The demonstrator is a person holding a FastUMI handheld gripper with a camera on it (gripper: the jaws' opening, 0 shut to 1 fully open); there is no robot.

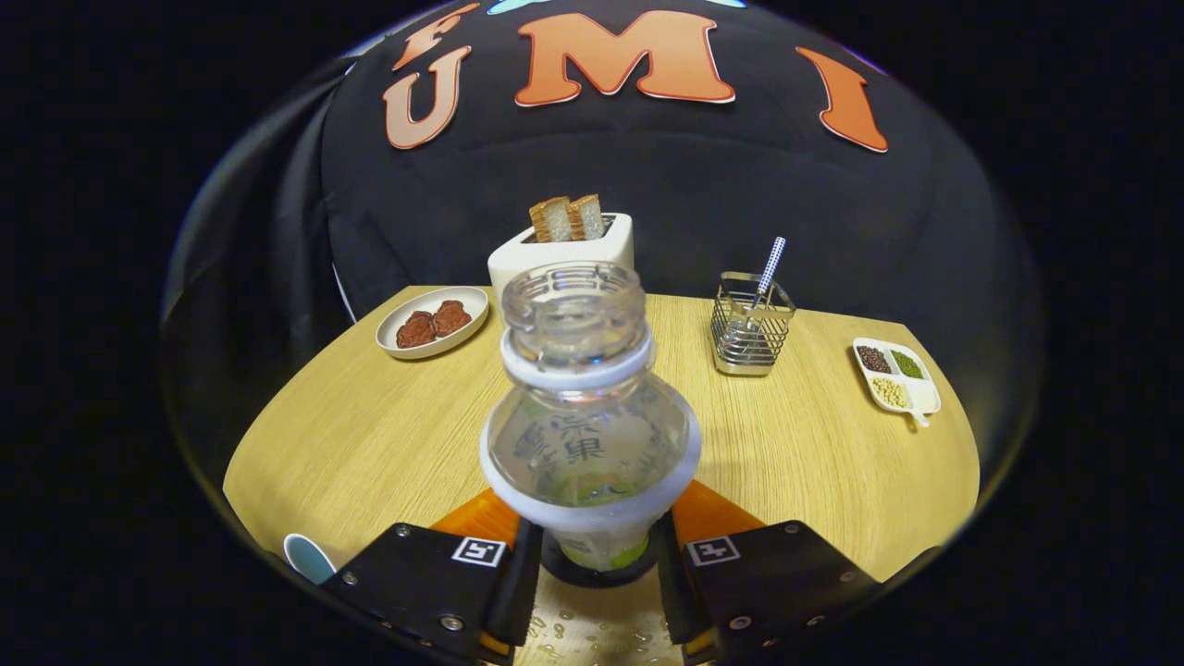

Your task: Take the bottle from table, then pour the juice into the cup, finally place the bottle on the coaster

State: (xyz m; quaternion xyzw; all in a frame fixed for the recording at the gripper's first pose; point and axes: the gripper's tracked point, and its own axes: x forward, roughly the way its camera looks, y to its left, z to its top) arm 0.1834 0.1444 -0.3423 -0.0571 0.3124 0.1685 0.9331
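Clear bottle (588, 435) stands upright, clamped between the tongs (592, 564).

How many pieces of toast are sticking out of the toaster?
2. Both toast slices stand side by side in the white toaster, beyond the bottle that the hand-held gripper holds. More may be hidden inside.

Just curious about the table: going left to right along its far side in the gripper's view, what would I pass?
Plate of brown pieces → toaster with bread → wire basket → divided dish of beans. Nearer, the gripper clamps the open bottle.
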